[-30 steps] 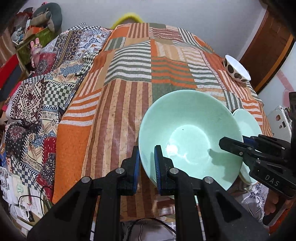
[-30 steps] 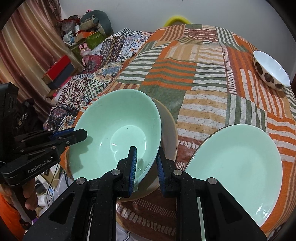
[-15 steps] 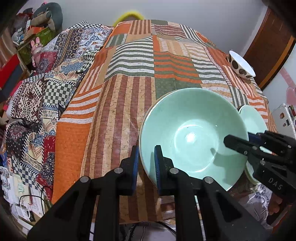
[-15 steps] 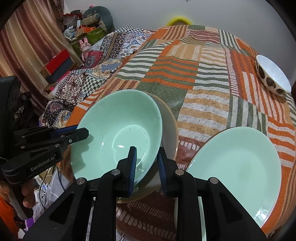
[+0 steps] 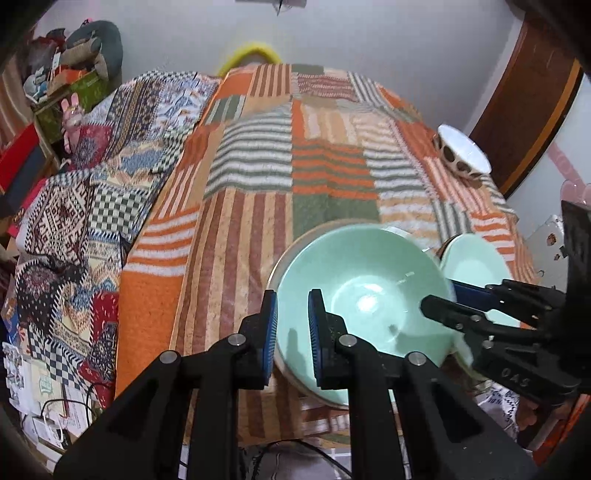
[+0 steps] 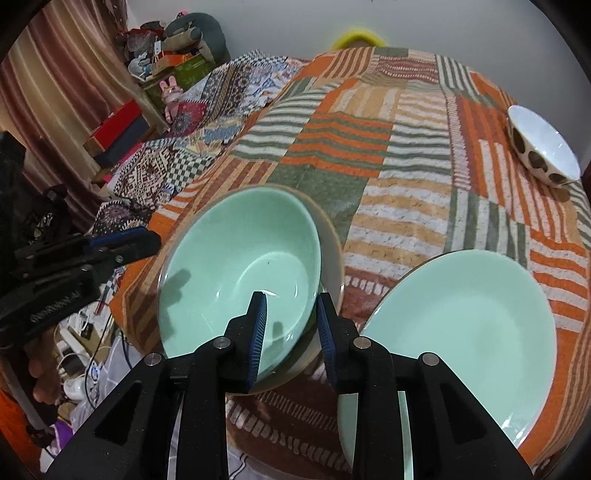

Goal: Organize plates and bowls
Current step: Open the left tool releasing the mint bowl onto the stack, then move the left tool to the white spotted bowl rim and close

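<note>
green bowl [image 6: 240, 273] nested in tan bowl [image 6: 332, 243] near bed edge | right gripper [image 6: 290, 328] just opening, rim loose between pads | left gripper [image 5: 291, 325] nearly closed on far rim (contact unclear) | risk: one-sided hold tips bowl, sliding off quilt [image 6: 369, 147]

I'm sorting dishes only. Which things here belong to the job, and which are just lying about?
Job: green bowl; tan bowl beneath it; green plate; spotted bowl.
Lying about: stuffed toys; red box; cables.
</note>
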`<move>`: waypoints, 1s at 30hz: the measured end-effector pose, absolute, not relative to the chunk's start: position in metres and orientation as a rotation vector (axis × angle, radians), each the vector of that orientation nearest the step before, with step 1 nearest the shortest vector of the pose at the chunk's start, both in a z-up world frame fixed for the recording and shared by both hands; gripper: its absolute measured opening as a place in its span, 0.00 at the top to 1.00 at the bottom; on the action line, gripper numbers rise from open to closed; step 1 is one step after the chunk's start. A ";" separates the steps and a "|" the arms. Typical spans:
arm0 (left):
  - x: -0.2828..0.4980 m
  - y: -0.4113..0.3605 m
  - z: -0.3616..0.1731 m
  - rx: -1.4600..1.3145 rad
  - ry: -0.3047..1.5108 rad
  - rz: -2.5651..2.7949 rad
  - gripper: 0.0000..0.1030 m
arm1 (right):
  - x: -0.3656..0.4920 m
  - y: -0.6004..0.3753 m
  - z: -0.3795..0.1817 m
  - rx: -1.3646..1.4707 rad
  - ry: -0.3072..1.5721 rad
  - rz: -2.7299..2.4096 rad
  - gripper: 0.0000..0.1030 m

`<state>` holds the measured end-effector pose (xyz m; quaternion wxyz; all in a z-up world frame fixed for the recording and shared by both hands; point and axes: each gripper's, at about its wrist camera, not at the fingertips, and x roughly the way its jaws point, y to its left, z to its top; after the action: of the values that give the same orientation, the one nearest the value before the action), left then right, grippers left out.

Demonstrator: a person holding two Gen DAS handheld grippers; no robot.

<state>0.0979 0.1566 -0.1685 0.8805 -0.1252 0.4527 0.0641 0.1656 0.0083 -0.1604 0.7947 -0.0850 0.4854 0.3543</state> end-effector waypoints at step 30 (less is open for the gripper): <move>0.222 0.050 -0.090 -0.156 0.732 -0.034 0.48 | 0.305 -0.175 -0.111 0.019 0.837 0.389 0.50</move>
<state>0.2221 0.0497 -0.0896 0.9306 -0.0762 0.3575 -0.0168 0.3049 -0.1754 -0.1107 0.8953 0.0091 0.4039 0.1875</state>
